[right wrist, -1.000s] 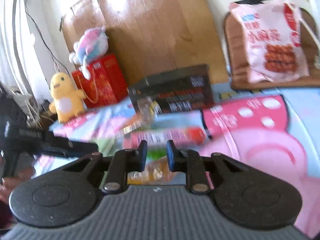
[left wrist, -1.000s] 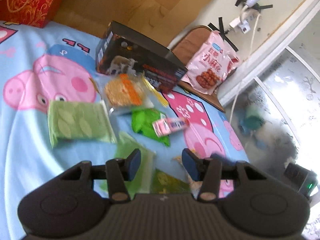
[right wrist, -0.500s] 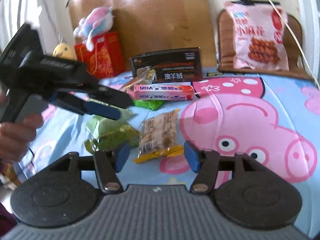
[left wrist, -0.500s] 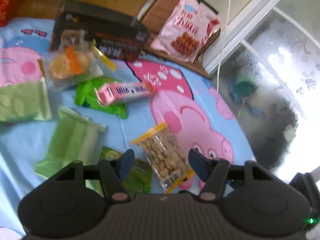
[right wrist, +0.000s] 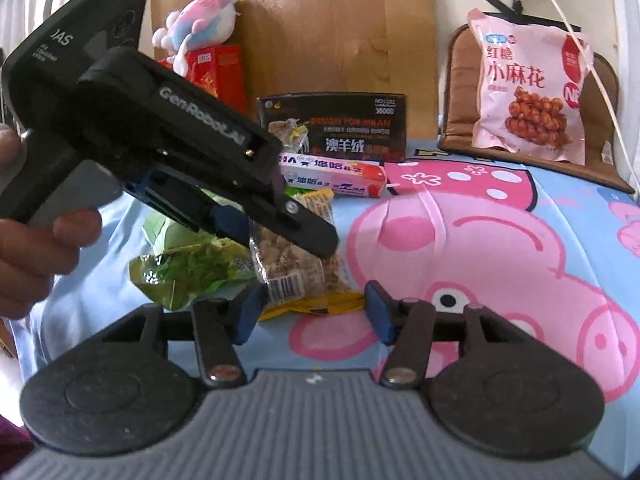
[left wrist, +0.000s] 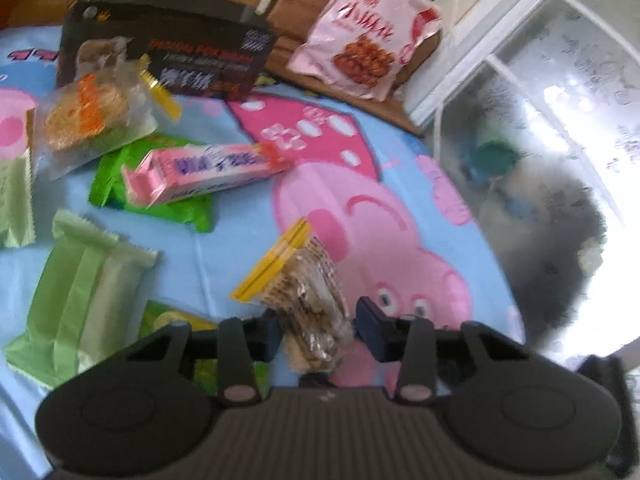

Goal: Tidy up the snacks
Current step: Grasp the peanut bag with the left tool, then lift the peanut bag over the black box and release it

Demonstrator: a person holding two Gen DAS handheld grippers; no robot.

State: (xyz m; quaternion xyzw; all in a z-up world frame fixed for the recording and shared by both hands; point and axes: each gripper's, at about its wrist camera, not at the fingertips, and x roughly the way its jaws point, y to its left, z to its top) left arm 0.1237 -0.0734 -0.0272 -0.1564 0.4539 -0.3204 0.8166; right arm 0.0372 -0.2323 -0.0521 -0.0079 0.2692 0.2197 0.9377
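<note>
left gripper [left wrist: 316, 330]: closing on clear nut bag [left wrist: 308, 300], pads at its sides
right gripper [right wrist: 314, 312]: closing, nothing gripped, bag's yellow end btwn jaws

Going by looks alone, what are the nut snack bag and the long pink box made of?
Nut snack bag: thin clear plastic film, glossy and crinkled, since the contents show through, with a yellow sealed end. Long pink box: likely printed cardboard, smooth and slightly shiny, with straight edges and a folded end flap; the blur leaves the finish uncertain.
</note>
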